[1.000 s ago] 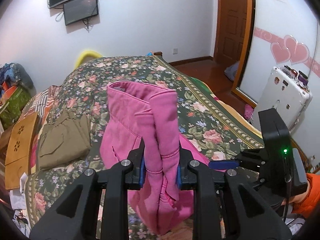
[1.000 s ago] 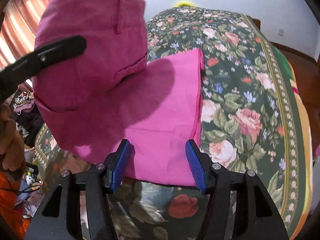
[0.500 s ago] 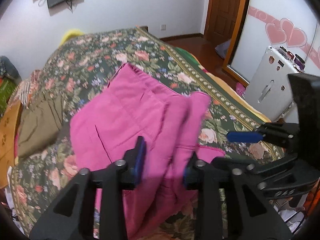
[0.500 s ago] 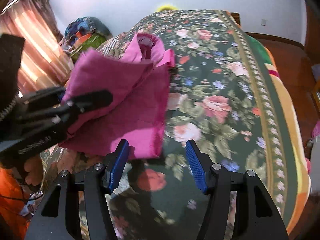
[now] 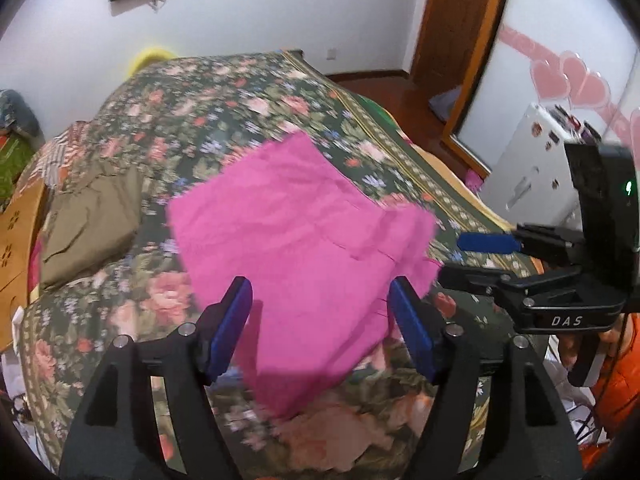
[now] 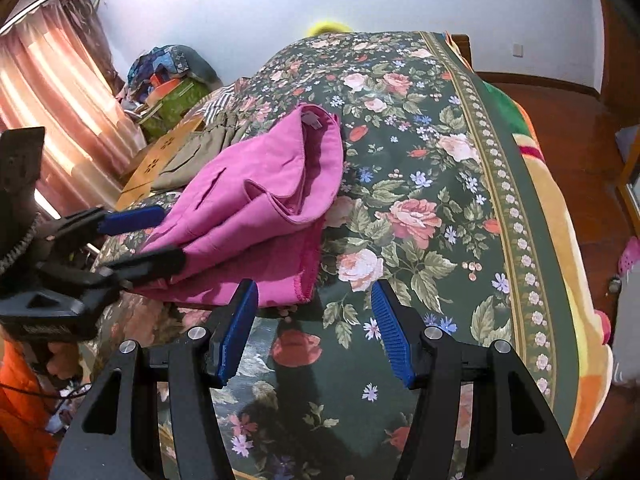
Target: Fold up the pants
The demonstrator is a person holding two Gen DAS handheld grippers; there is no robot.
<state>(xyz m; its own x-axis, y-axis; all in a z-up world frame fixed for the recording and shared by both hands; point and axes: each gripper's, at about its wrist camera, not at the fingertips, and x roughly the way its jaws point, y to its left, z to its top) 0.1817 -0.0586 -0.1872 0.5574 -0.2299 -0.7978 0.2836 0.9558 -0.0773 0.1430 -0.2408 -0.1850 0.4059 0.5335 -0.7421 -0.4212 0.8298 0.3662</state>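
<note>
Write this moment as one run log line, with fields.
left gripper: open | right gripper: open | pink pants: folded, on floral bed

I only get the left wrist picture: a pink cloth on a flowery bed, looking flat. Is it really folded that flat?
Observer: No. In the right wrist view the pink pants bulge. Their waistband end gapes open, with the layers puffed apart.
Visitor: Is the right tool gripping them?
Observer: No. The right gripper has its jaws open. Mostly flowered bedspread shows between them, just beside the pants.
Visitor: What lies beyond the left edge of my picture?
Observer: A sunlit pink curtain hangs by the wall.
</note>
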